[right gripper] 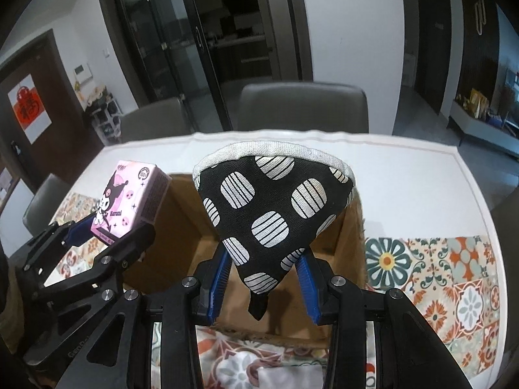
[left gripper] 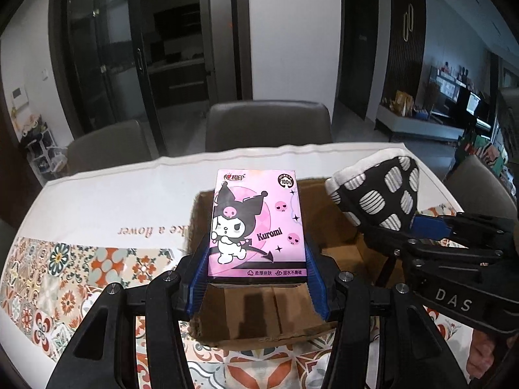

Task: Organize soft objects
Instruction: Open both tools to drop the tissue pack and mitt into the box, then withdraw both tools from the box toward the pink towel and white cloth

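A: While we're on the left wrist view, what's centre frame?

B: Left gripper (left gripper: 258,278), blue pads pinching the bottom of a pink tissue pack (left gripper: 258,223) w/ a Kuromi cartoon on it. Pack sits mid-frame, held above the open cardboard box (left gripper: 259,317).

A: Touching the box?

B: Can't tell; the box floor shows below it.

A: Right side of the frame?

B: Right gripper (left gripper: 418,223) comes in from the lower right, clamped on a black pot holder (left gripper: 379,191) w/ striped white dots and a white rim, at mid-right, over the box's right part.

A: Background?

B: Table (left gripper: 129,194) under a white cloth, tiled pattern at lower left, grey chair (left gripper: 269,123) in the upper middle.

A: Now the right wrist view.

B: Right gripper (right gripper: 264,278) at bottom centre, fingers squeezed on the narrow lower end of the pot holder (right gripper: 275,207); it fans out wide toward mid-frame, white rim on top. Cardboard box (right gripper: 191,223) is right behind and below it.

A: And the pack?

B: Tissue pack (right gripper: 129,201) at mid-left, tilted, by the box's left wall, gripped by the left gripper (right gripper: 107,233) coming from lower left. Table (right gripper: 405,188) fills the right, tiled pattern at lower right.
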`<state>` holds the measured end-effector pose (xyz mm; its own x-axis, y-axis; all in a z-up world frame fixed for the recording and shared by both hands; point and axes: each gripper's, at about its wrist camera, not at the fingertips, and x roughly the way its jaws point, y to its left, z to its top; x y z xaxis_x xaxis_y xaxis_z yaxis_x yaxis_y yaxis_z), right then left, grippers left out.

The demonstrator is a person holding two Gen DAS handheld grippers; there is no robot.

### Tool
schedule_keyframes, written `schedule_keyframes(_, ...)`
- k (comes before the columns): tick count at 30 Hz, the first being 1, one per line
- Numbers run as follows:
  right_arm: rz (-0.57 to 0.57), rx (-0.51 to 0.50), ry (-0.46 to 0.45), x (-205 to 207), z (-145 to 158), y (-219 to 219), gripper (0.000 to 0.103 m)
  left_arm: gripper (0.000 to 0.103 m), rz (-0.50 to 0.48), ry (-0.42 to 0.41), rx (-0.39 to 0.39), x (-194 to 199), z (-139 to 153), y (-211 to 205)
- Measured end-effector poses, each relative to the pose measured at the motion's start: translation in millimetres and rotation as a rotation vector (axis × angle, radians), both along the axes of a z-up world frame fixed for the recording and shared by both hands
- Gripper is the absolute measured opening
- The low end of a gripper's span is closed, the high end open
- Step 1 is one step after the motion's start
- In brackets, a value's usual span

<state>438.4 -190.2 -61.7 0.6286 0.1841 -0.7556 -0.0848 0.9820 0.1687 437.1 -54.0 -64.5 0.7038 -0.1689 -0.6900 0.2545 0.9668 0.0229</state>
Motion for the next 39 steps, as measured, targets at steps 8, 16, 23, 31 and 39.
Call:
schedule_keyframes(8, 0.007, -0.003, 0.078, 14.4, -28.1, -2.5, 0.043, 0.053, -0.015, 0.056, 0.012, 7.6, -16.7, -6.6)
schedule_keyframes(16, 0.001, -0.016, 0.081, 12.6, -31.4, -2.0, 0.052, 0.06, -0.001, 0.038, 0.024, 1.1, -12.2, -5.4)
schedule_keyframes(23, -0.024, -0.023, 0.045, -5.5, -17.6, -4.1, 0.052, 0.06, 0.02, 0.027, 0.009, -16.5, -0.5, 1.2)
schedule_keyframes(31, -0.05, -0.029, -0.015, -35.8, 9.3, -6.8, 0.052, 0.063, 0.026, -0.01, -0.021, -46.0, 22.8, 5.5)
schedule_keyframes(39, -0.062, -0.023, -0.057, -67.0, 30.7, -3.9, 0.052, 0.072, 0.026, -0.02, -0.049, -76.2, 36.8, 12.9)
